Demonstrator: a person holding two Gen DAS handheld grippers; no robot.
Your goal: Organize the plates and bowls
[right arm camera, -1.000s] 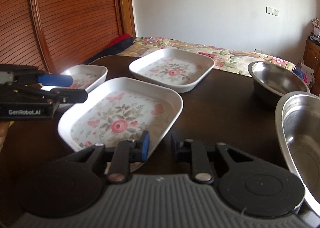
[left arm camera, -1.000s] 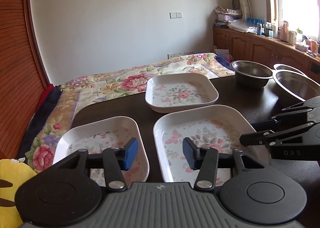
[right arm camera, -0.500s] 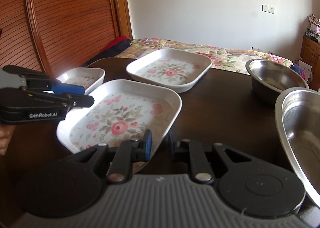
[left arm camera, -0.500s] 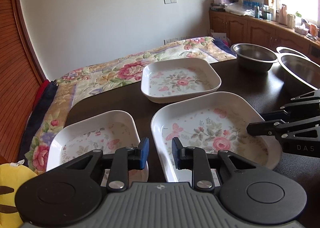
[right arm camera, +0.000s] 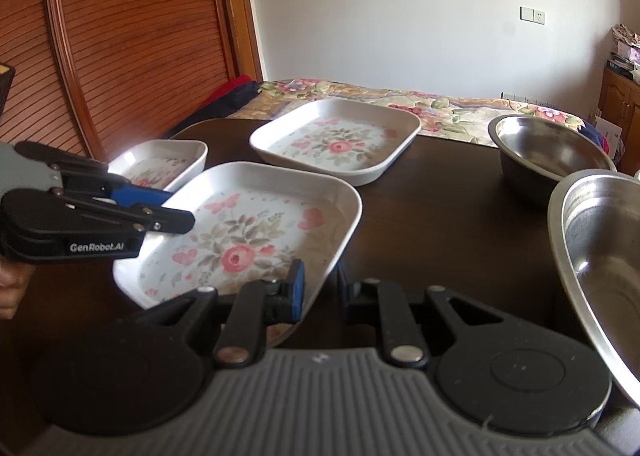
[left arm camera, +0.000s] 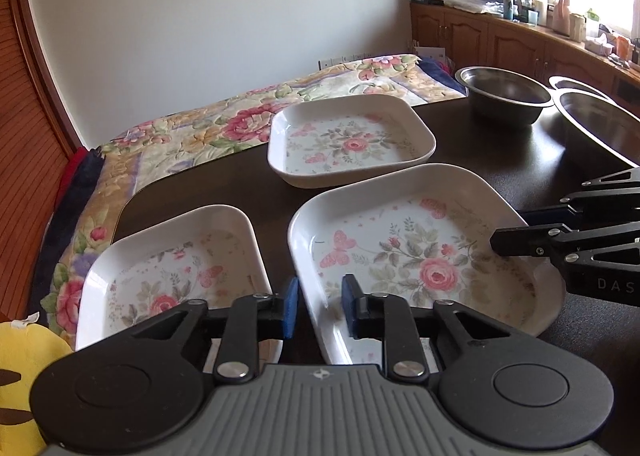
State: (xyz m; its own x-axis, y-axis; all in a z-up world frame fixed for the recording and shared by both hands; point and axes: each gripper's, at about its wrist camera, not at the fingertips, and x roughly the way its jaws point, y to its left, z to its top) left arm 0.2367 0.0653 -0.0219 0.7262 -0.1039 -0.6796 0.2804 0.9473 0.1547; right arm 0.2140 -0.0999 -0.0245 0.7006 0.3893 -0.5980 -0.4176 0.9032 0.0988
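Three floral plates [left arm camera: 404, 252], two steel bowls [left arm camera: 506, 97]

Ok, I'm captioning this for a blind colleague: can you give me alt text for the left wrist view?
The left hand-held gripper straddles the near-left rim of a large floral plate on a dark table, jaws slightly apart. The right hand-held gripper reaches over the plate's right side. Two smaller floral plates and steel bowls sit around it.
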